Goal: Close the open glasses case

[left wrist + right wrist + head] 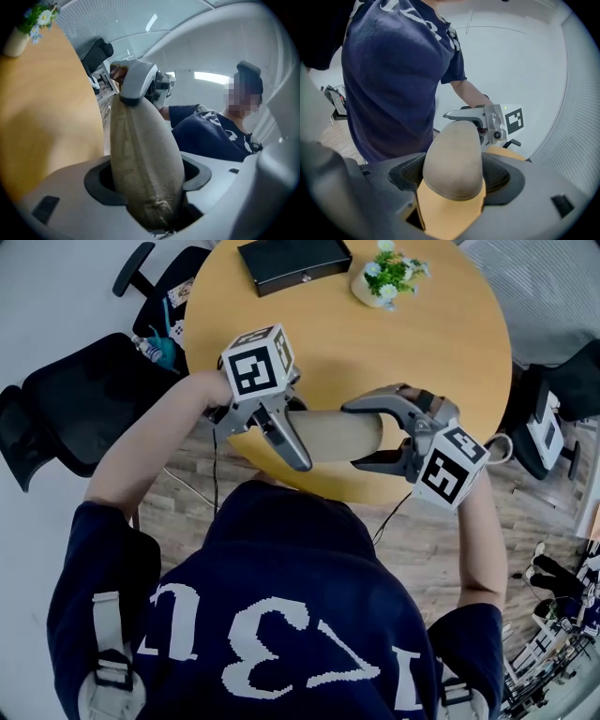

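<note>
Tan and soft-napped, the glasses case (333, 434) was held lengthwise between the two grippers over the near edge of the round wooden table (450, 334). I could not tell for certain whether it hung clear of the wood or brushed it. The left gripper (281, 427) had one end and the right gripper (375, 432) the other. Each pair of jaws stood wide, and each was clamped across the thickness of the case rather than spread free. In the left gripper view the case (145, 164) filled the gap between the dark pads (101, 180) and pressed against both. A stitched seam ran up its side towards the far gripper, and I saw no gap along it. In the right gripper view the rounded end (454, 159) sat squarely between the ribbed pads (504, 176), with the table's yellow showing beneath. By my reckoning the closing itself was done or very nearly so, since the shell read as one shut shape from every side. The step in hand looked like the last squeeze or a check of the lid. I judged that the next move called for a firm, even press across the seam to be sure it had seated. After that would come lowering the case flat onto bare table short of the black box (293, 261) and the flower pot (386, 276), then letting go one end at a time so it would not tip off the edge.
</note>
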Tool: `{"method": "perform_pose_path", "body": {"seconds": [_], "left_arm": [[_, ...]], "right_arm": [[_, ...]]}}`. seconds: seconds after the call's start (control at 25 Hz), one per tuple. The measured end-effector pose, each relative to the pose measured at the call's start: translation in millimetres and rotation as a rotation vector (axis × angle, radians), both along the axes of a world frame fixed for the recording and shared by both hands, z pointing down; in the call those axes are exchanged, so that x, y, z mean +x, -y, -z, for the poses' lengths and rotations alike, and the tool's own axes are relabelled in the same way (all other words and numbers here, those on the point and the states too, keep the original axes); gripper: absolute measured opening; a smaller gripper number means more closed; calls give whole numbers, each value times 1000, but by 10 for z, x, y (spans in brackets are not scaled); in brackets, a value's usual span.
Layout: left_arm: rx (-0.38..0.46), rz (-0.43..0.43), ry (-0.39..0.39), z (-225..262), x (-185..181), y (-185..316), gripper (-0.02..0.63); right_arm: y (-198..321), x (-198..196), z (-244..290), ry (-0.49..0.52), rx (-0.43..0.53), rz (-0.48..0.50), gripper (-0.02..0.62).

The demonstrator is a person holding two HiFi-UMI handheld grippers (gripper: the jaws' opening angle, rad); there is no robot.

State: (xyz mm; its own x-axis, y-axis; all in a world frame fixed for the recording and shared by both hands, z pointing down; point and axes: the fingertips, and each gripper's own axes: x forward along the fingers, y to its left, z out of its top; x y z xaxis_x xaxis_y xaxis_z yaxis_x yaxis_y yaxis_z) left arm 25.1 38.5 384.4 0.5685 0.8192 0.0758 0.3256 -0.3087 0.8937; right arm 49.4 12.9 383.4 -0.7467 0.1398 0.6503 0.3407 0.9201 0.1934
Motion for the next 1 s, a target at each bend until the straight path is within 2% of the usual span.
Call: {"method": "perform_pose_path", "body": {"seconds": [0.16, 0.36, 0.44, 0.48, 0.56, 0.68, 0.88, 1.0], "left_arm": [[-48, 77, -14, -9, 50, 128, 299], [-122, 126, -54, 77, 28, 164, 293], [-103, 160, -57, 57, 9, 211, 293], [-77, 190, -58, 31, 5, 253, 293], [-33, 294, -83, 19, 28, 396, 293], [17, 493, -142, 85, 93, 654, 293], [61, 677, -223, 238, 164, 820, 291], [55, 804, -284, 341, 171, 909, 291]], "right_arm": [[119, 21, -9, 34, -56, -75, 333], [250, 127, 112, 94, -89, -197, 333], [316, 174, 178, 153, -117, -268, 333], [370, 194, 246, 216, -149, -329, 333], [514, 244, 426, 375, -221, -480, 331], [673, 342, 522, 511, -291, -633, 331], [951, 441, 542, 766, -560, -897, 331], [994, 324, 524, 838, -703, -960, 331]]}}
